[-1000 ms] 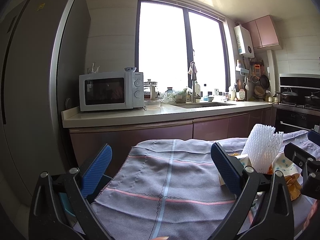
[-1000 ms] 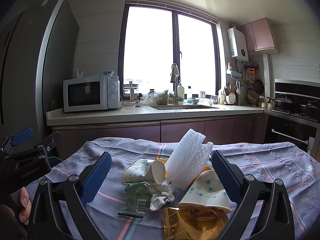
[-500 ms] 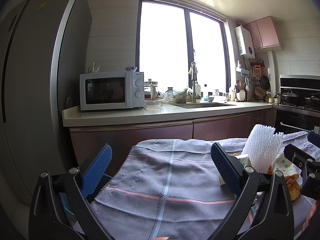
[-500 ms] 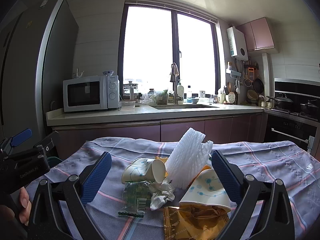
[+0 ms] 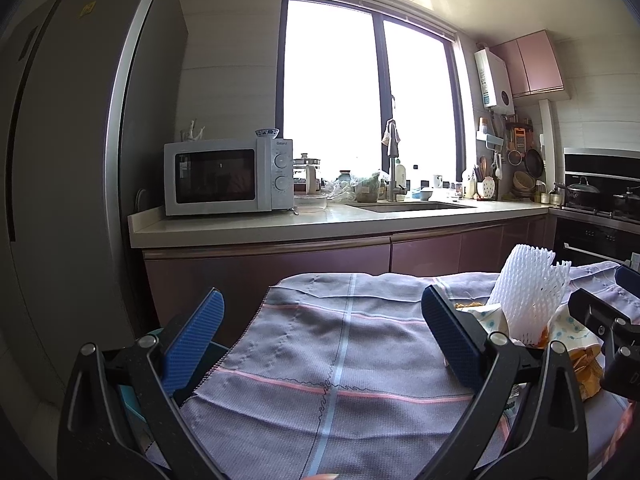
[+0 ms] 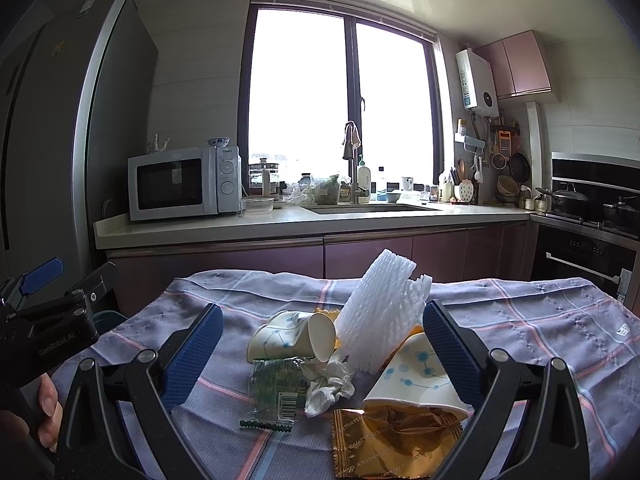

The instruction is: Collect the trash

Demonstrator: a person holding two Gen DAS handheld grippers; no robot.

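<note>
A pile of trash lies on the checked tablecloth (image 6: pixel 520 320): a white foam fruit net (image 6: pixel 380 312), two paper cups on their sides (image 6: pixel 292 336) (image 6: pixel 416 380), a green wrapper (image 6: pixel 274 392), a crumpled tissue (image 6: pixel 328 388) and a gold wrapper (image 6: pixel 384 436). My right gripper (image 6: pixel 320 352) is open, its fingers on either side of the pile, above it. My left gripper (image 5: pixel 324 340) is open and empty over bare cloth, left of the pile; the foam net (image 5: pixel 528 292) shows at its right.
A teal bin (image 5: pixel 132 396) sits below the table's left edge. Behind stand a counter (image 6: pixel 280 220) with a microwave (image 6: pixel 184 184) and sink, a fridge (image 5: pixel 60 160) at left and a stove (image 6: pixel 592 208) at right.
</note>
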